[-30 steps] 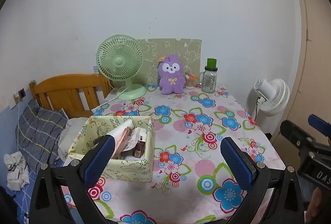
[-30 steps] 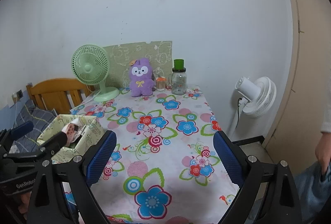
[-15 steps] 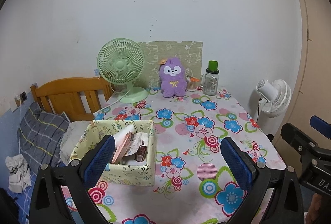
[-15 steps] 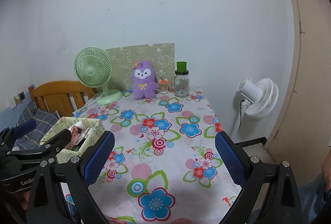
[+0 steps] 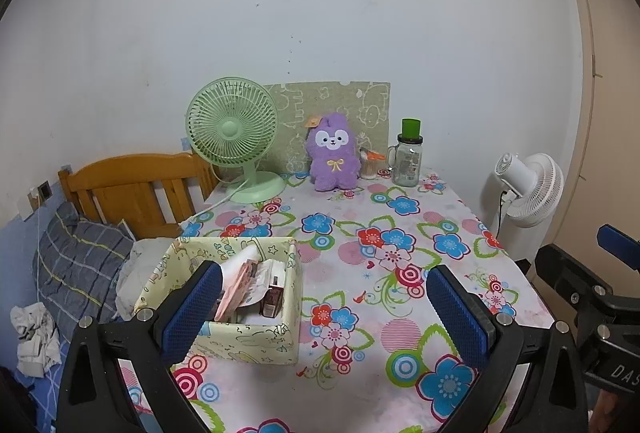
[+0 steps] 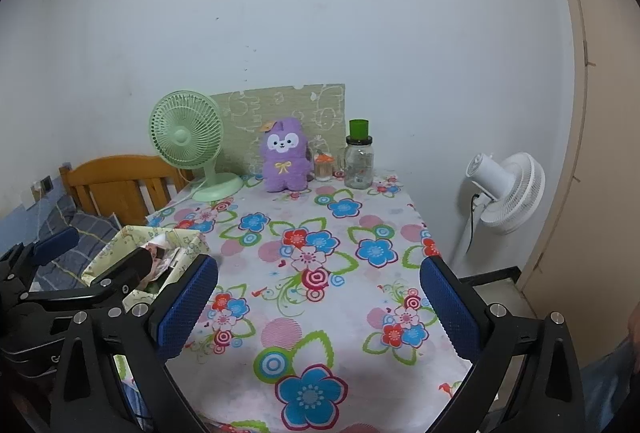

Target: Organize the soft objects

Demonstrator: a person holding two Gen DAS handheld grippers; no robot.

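Since the earlier frames the right gripper (image 6: 318, 303) has just been opening its jaws; they now stand spread wide with nothing between them, above the flowered tabletop (image 6: 320, 257). Both views have tipped up slightly, so the things at the back sit lower in frame. The left gripper (image 5: 324, 309) is likewise released and empty, its left finger in front of the box (image 5: 256, 339).

Against the wall at the far edge sits the plush (image 5: 332, 157), purple and upright, untouched and well apart from both grippers. It stands between a green fan (image 5: 234, 137) and a jar (image 5: 407, 161) with a green lid, with a small cup (image 5: 369, 169) just beside it and a patterned board (image 5: 340, 105) behind.

Only the left view looks into the box, near the tabletop's left edge: papers and a small dark carton stand in it. That view also shows a bed with a wooden headboard (image 5: 132, 189), a striped pillow (image 5: 76, 261) and a crumpled cloth (image 5: 34, 333), plus the right gripper at the frame's right edge. The right view shows the box half hidden behind the left gripper, more of the white floor fan (image 6: 506, 193), and a bit of blue clothing low right.
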